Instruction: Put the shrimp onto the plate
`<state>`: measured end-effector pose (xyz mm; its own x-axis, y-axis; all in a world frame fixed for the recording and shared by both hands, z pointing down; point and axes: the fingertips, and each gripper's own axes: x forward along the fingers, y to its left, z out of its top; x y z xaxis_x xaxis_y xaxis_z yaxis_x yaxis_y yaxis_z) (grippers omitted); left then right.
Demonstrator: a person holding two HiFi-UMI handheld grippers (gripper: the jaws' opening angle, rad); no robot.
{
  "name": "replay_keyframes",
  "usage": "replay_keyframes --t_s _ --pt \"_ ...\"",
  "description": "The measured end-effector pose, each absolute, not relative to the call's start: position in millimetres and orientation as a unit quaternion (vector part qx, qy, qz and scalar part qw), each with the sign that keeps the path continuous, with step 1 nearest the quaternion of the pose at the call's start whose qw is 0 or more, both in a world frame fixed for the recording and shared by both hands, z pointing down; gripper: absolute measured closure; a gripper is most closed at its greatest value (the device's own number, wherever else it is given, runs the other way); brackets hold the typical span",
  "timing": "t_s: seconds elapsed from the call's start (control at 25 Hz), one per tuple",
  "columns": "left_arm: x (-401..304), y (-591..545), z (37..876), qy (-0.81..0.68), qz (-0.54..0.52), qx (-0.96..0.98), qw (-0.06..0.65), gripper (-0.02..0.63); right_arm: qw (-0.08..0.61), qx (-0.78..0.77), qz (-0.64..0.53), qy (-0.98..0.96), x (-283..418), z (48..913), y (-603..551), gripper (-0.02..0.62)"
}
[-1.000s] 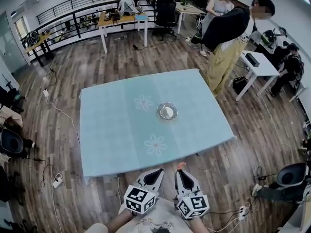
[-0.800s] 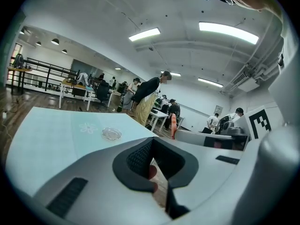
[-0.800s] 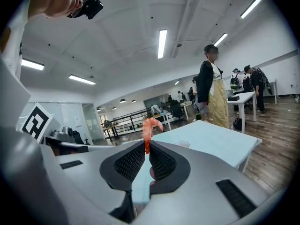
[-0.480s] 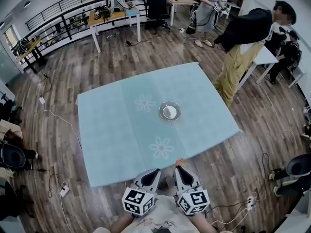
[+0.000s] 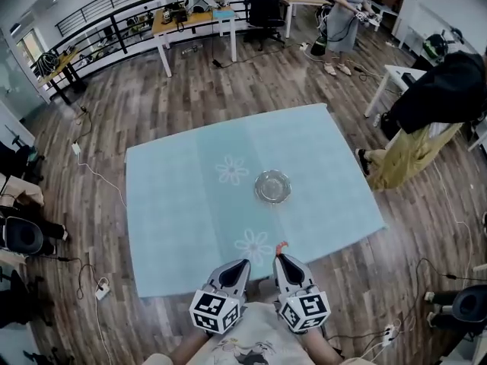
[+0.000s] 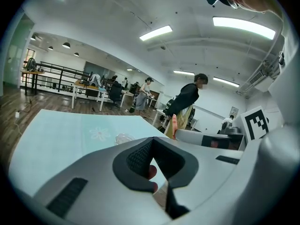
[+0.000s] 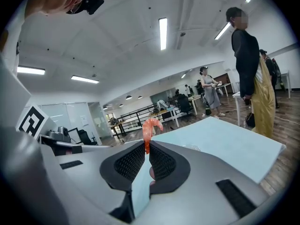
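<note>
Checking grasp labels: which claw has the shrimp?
The right claw: the orange shrimp sticks up from its closed tips. The left claw is shut on nothing.

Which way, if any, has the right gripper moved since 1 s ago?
Yes. The right gripper came forward: its shrimp was short of the table edge, now overlaps it, nearer the plate.

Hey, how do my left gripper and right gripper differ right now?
The right gripper pinches an orange shrimp upright in its jaws; the left gripper holds nothing. The right gripper's jaws are slightly parted by the shrimp; the left gripper's jaws meet at the tips. Both are grey, carry marker cubes and sit side by side at the light blue table, short of the clear glass plate.
</note>
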<state>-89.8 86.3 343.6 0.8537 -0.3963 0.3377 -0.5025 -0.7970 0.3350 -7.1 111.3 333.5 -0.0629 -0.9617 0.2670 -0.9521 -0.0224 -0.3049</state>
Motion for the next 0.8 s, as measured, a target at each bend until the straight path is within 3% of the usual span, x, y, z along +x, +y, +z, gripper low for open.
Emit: replay_keyframes --t_s 0.8 --pt "38.5 12.6 389.7 -0.334 0.147 0.9 0.238 0.598 -0.053 -0.613 -0.222 0.756 136.9 393.4 18.1 0.551"
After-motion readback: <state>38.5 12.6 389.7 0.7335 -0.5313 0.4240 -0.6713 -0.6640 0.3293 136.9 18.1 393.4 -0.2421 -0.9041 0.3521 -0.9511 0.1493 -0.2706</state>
